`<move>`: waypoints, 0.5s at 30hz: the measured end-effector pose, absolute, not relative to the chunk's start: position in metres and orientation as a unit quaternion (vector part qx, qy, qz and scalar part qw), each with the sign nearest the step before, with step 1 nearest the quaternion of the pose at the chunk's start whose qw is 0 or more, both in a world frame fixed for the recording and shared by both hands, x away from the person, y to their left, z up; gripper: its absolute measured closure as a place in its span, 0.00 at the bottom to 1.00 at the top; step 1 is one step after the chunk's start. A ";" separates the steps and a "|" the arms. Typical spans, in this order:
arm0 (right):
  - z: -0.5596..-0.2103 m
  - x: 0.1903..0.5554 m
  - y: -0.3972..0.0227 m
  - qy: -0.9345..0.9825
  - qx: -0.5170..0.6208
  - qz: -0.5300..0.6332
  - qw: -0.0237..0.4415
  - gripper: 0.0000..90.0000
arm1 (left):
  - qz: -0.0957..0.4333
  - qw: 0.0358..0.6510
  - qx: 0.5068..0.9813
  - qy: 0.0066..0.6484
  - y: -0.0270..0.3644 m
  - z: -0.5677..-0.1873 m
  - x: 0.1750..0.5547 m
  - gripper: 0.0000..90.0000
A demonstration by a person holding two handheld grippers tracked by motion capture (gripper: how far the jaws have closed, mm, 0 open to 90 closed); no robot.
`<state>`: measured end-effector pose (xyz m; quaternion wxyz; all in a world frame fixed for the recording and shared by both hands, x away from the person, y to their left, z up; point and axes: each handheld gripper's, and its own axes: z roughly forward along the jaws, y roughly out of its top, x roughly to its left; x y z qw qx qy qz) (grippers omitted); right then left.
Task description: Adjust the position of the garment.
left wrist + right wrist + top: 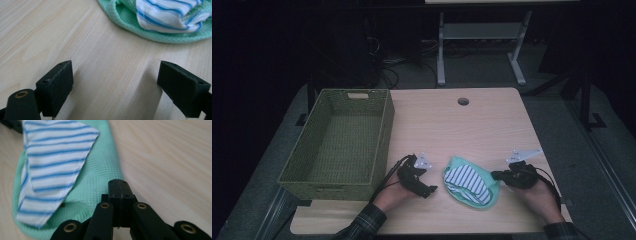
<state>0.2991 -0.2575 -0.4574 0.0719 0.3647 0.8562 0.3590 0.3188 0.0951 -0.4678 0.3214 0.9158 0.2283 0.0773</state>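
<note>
The cloth (pixel 471 184), mint green with a blue-striped white piece (pixel 53 160) folded over its top, lay bunched on the near part of the surface (pixel 482 125), between the two hands. It looked half gathered, probably so it could be lifted as one bundle. The right tool (pixel 496 175) had its jaws pressed fully together at the cloth's right edge; in the right gripper view the tips met against the green weave, though whether any fabric was pinched between them I could not tell. That low, level hold suited tugging or tucking an edge. The left tool (pixel 115 85) stood wide, its jaws spread with nothing but bare wood between them, just short of the cloth's left side, apparently waiting to take the other edge. A green woven basket (pixel 343 142) sat empty at the left of the surface, close to the left hand, likely where the cloth was meant to go.
</note>
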 end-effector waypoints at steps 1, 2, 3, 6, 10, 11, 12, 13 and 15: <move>-0.457 0.299 -0.257 0.856 0.365 0.359 0.072 1.00 | 0.077 0.321 0.916 0.228 0.095 -0.468 0.319 0.14; -0.458 0.296 -0.258 0.856 0.362 0.362 0.068 1.00 | 0.077 0.321 0.916 0.228 0.095 -0.468 0.319 0.14; -0.459 0.292 -0.257 0.857 0.361 0.363 0.065 1.00 | 0.077 0.321 0.916 0.228 0.095 -0.468 0.319 0.14; -0.461 0.279 -0.253 0.862 0.349 0.363 0.057 1.00 | 0.077 0.321 0.916 0.228 0.095 -0.468 0.319 0.14; -0.462 0.270 -0.250 0.864 0.346 0.363 0.051 1.00 | 0.077 0.320 0.916 0.228 0.095 -0.468 0.319 0.14; -0.462 0.269 -0.249 0.864 0.344 0.364 0.051 1.00 | 0.077 0.320 0.916 0.228 0.095 -0.468 0.319 0.14; -0.462 0.268 -0.249 0.864 0.342 0.366 0.053 1.00 | 0.077 0.320 0.916 0.228 0.095 -0.468 0.319 0.14; -0.461 0.268 -0.250 0.863 0.341 0.368 0.056 1.00 | 0.077 0.320 0.916 0.228 0.095 -0.468 0.319 0.14; -0.457 0.270 -0.253 0.857 0.347 0.376 0.064 1.00 | 0.078 0.320 0.916 0.229 0.095 -0.468 0.319 0.14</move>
